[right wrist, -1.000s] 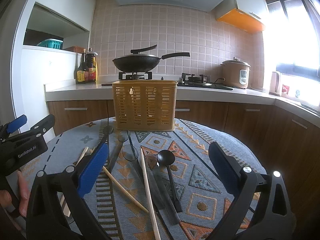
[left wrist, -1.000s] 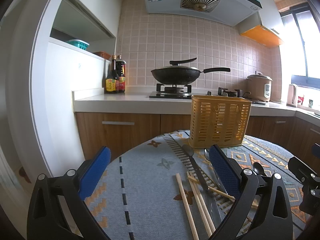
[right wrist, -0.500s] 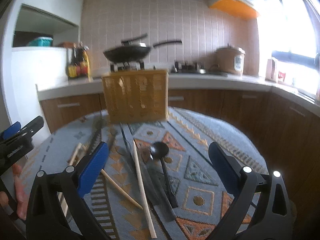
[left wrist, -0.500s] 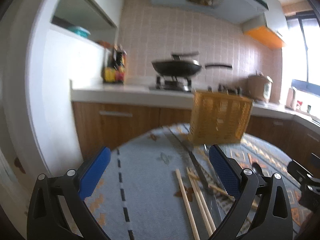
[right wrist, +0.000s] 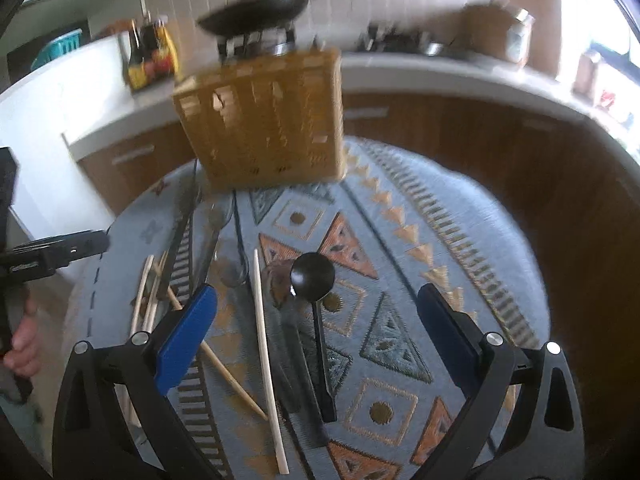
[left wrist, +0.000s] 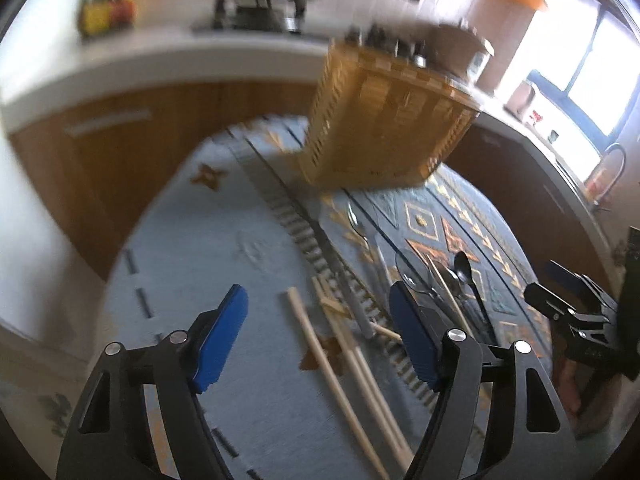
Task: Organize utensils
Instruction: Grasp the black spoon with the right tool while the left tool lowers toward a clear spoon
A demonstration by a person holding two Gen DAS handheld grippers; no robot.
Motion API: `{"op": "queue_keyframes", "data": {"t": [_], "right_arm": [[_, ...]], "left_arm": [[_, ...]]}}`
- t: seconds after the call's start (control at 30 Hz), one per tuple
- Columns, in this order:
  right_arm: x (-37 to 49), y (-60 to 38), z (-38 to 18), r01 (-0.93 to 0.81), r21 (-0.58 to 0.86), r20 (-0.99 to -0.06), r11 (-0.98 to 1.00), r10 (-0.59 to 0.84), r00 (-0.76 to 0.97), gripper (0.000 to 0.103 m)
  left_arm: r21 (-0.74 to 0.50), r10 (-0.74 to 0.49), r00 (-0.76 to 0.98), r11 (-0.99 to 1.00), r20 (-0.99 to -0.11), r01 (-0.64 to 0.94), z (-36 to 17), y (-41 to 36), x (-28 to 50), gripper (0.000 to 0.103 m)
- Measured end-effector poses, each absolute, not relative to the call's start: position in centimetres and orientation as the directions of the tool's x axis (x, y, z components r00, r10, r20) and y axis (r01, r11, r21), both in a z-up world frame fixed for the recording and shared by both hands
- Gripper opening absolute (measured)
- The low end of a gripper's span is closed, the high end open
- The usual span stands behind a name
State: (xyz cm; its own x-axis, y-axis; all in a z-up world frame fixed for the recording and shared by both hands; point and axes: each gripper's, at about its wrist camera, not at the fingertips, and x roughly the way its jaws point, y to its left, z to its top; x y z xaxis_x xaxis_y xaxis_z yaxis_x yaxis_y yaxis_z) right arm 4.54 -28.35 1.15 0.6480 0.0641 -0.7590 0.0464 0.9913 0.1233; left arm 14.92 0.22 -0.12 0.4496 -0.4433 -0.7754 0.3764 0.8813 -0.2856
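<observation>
A yellow slotted utensil basket (left wrist: 384,120) (right wrist: 264,120) stands at the far side of the round table. Wooden chopsticks (left wrist: 340,364) (right wrist: 266,356), a black spoon (right wrist: 314,280) (left wrist: 466,276), metal spoons (left wrist: 412,280) and a knife (left wrist: 352,300) lie loose on the patterned cloth. My left gripper (left wrist: 320,336) is open and empty above the chopsticks. My right gripper (right wrist: 316,328) is open and empty above the black spoon's handle. Both views are motion-blurred.
The table carries a blue patterned cloth (right wrist: 400,240). Behind it runs a kitchen counter (right wrist: 440,76) with a wok on a stove (right wrist: 256,8), sauce bottles (right wrist: 148,52) and a rice cooker (right wrist: 500,28). The other gripper shows at each view's edge (left wrist: 576,320) (right wrist: 40,256).
Both grippers have tilted downward and moved in over the table, so the utensils now fill the lower views. Both stay open; nothing has been picked up.
</observation>
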Motion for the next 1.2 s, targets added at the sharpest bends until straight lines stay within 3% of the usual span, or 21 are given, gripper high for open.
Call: {"op": "queue_keyframes", "data": {"t": [0.13,0.37,0.63,0.83,1.1,1.13,1.2], "right_arm": [[8.8,-30.7,1.0,0.045,0.25,-0.831,0.967,0.191,0.522,0.071],[13.3,-30.0,-2.3,0.008,0.273,-0.917,0.962,0.257,0.304,0.051],[12.6,-27.6,-5.1,-0.06,0.202,-0.954,0.978,0.21,0.212,0.044],[12.1,-27.0,-6.1,-0.077,0.171,-0.965,0.982,0.183,0.189,0.041],[11.8,-26.5,-6.2,-0.099,0.146,-0.97,0.984,0.162,0.18,0.035],[11.8,-26.3,-6.3,-0.103,0.136,-0.972,0.985,0.153,0.181,0.035],[12.0,-26.2,-6.2,-0.112,0.121,-0.973,0.986,0.14,0.183,0.03]], "left_arm": [[-0.341,-0.475,0.354,0.861,-0.806,0.379,-0.9,-1.1,18.7,0.064],[-0.394,-0.476,0.228,0.859,-0.849,0.327,-2.7,-2.7,23.7,0.059],[-0.385,-0.443,0.188,0.879,-0.876,0.28,-4.6,-3.8,26.3,0.059],[-0.302,-0.364,0.227,0.916,-0.904,0.264,-5.2,-4.9,27.3,0.058],[-0.182,-0.261,0.286,0.944,-0.922,0.275,-5.3,-6.3,27.8,0.048],[-0.164,-0.246,0.296,0.947,-0.923,0.278,-5.3,-6.5,27.8,0.041],[-0.135,-0.223,0.309,0.95,-0.924,0.283,-5.4,-6.9,27.7,0.038]]}}
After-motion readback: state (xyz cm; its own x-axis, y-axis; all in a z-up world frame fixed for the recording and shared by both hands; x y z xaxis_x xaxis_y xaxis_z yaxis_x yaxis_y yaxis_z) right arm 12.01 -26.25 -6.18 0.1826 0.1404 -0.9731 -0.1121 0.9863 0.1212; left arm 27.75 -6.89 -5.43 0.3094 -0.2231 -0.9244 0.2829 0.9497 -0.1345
